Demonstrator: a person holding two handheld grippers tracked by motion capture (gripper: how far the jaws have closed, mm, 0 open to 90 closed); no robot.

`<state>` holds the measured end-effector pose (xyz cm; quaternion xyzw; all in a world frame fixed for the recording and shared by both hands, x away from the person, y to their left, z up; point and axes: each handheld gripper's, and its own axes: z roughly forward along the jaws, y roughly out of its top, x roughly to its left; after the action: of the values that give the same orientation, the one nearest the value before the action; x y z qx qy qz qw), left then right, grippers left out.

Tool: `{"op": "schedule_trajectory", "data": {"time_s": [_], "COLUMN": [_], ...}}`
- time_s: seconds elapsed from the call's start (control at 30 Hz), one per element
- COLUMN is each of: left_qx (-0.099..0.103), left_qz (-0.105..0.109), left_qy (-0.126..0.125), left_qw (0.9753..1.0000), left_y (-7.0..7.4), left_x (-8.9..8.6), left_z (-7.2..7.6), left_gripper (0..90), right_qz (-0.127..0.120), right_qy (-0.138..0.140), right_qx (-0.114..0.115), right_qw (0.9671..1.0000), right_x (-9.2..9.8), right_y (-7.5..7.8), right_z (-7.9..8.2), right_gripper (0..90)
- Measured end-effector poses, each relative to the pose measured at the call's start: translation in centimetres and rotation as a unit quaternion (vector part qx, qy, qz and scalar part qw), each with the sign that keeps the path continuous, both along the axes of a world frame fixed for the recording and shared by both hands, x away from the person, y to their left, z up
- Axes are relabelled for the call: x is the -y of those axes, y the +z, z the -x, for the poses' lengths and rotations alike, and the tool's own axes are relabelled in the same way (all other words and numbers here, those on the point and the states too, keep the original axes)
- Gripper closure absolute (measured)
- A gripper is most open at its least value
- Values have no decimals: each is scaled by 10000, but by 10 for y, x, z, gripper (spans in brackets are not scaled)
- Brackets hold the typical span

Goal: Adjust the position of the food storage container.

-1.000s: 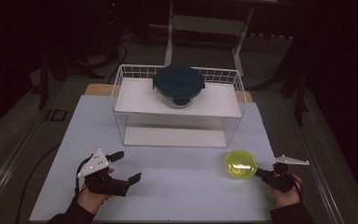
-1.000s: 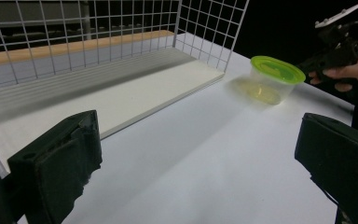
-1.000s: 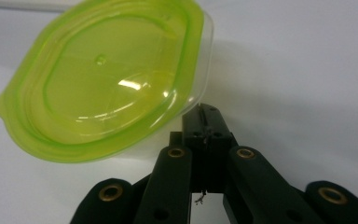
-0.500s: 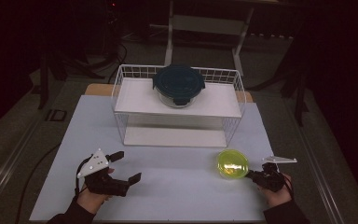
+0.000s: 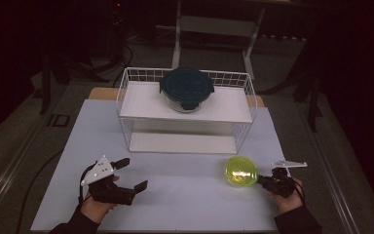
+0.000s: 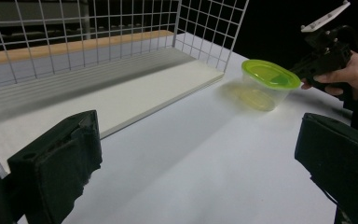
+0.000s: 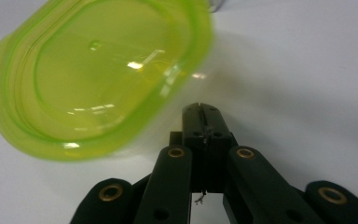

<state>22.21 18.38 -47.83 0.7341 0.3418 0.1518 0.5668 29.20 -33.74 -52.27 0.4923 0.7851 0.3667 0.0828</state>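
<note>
While you are working from the high view, the right claw [image 5: 264, 181] is sitting at the right edge of the green-lidded container [image 5: 241, 170], which is resting on the worktop [image 5: 185, 195] in front of the wire rack [image 5: 187, 113]; a dark-lidded bowl [image 5: 186, 88] is standing on the rack's upper shelf. The left claw [image 5: 132, 174] is lying near the front left, jaws spread wide and holding nothing.

In the left gripper view, the container [image 6: 264, 85] is standing flat, well apart from the left jaws, with the right claw [image 6: 303, 71] meeting its rim from the far side.

In the right gripper view, the jaws of the right claw [image 7: 203, 109] are pressed together just beside the lid [image 7: 100, 77]; whether a lip of the rim is pinched between them cannot be told. If you are sliding the container, keep the jaw tips low against its wall and push level, since a high contact would likely tip it.
</note>
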Motion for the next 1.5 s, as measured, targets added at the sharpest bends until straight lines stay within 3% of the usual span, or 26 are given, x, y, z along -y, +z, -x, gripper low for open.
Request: {"op": "schedule_trajectory", "data": {"time_s": [0.17, 0.63, 1.17, 1.4, 1.5], "left_qx": [-20, -25, 6, 17, 5], "left_qz": [1, 11, 10, 27, 36], "left_qy": [18, -12, -22, -38, -38], "left_qw": [10000, 10000, 10000, 10000, 10000], "left_y": [0, 0, 0, 1, 0], "left_x": [-1, -1, -2, -2, -2], "left_z": [-1, 0, 1, 2, 2], "left_gripper": [3, 3, 3, 3, 3], "right_qz": [67, 57, 127, 212, 113], "right_qy": [241, 562, 1002, 931, 886], "right_qx": [-11, -37, -48, -4, -47], "right_qw": [9997, 9984, 9949, 9954, 9960], "right_x": [-14, -42, -83, -82, -81], "right_y": [-4, -4, -2, -2, -2], "right_z": [-6, -17, -26, -27, -29], "right_gripper": [900, 900, 900, 900, 900]}}
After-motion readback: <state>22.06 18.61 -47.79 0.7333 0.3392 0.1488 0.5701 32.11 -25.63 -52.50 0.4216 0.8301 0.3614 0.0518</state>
